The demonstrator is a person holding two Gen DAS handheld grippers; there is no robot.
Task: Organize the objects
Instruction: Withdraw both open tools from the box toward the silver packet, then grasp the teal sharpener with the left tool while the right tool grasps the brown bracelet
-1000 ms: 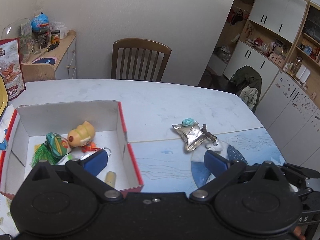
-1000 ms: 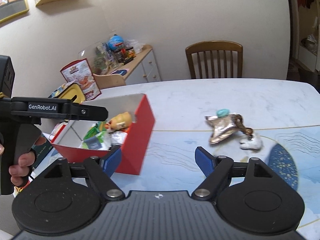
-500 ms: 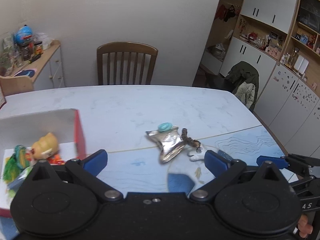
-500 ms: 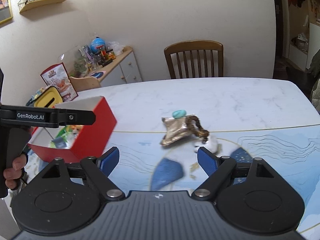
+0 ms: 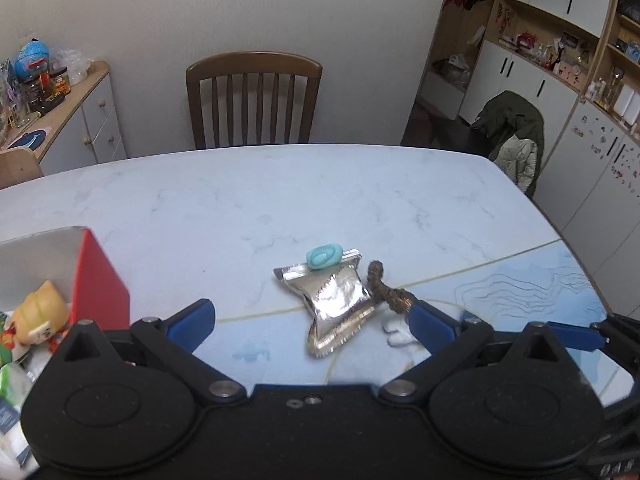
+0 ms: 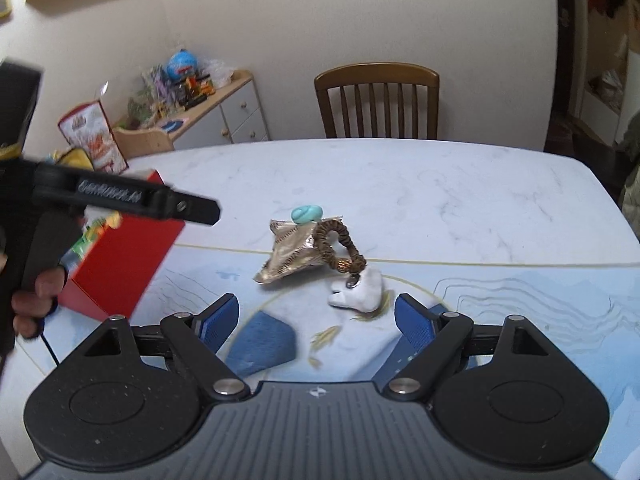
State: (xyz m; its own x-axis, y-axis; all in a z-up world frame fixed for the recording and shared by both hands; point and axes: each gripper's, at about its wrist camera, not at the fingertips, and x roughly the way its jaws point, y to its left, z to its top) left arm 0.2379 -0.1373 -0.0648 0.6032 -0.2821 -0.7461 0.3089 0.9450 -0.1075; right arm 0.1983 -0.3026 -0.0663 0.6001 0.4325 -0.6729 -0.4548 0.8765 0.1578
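- Your left gripper (image 5: 312, 326) has its jaws spread wide and holds nothing; it hangs just above the silver foil packet (image 5: 334, 300), which lies on the table (image 5: 280, 192) near the red box (image 5: 100, 284).
- Your right gripper (image 6: 316, 316) is likewise wide open and empty, aimed at the same small heap.
- The heap is tight — a teal oval piece (image 6: 306, 213) rests on the packet's far edge, a brown scrunchie (image 6: 338, 250) leans against the packet, and a white plush piece (image 6: 358, 290) is clipped to the scrunchie.
- Close on the packet and you will likely tip the teal piece off, or drag the scrunchie along with it.
- Both grippers converge on one spot, so they could knock together — let one go first.
- The foil looks slick and crumpled; a shallow pinch may slip.
- From the left view, the plush is mostly hidden behind the right-hand finger (image 5: 434, 326).
- The box contents are cut off at the frame edge; only a tan toy figure (image 5: 42, 314) reads clearly.
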